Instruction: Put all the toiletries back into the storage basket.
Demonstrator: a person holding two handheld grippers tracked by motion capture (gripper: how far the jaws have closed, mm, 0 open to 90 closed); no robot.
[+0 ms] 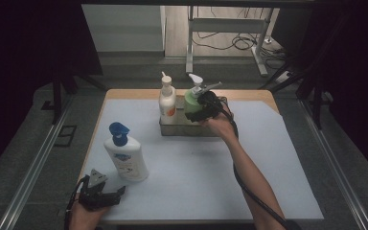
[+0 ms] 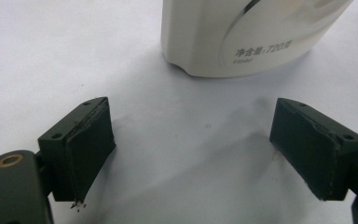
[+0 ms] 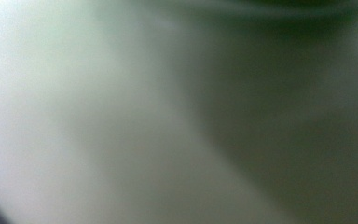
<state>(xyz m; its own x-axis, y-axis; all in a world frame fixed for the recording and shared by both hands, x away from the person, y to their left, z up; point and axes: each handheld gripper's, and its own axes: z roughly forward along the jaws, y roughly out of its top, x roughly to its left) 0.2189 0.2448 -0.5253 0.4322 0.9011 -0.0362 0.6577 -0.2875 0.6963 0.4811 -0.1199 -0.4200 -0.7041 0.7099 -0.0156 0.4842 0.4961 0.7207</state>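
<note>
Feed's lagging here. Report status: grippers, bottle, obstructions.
Right gripper closed around the green bottle in the clear bin. Left gripper open, empty, near the blue-capped bottle. White bottle stands close alongside.

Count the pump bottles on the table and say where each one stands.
3: a white bottle with orange label and a green bottle in the clear tray; a blue-capped white bottle front left.

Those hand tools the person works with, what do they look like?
Each hand carries a black gripper with two blocky jaws. The left gripper has flat rectangular pads with small screw holes, a brass-coloured fitting on its body and a grey three-cornered plate on top. The right gripper trails a black cable along the forearm. No sleeves reach the forearms.
</note>
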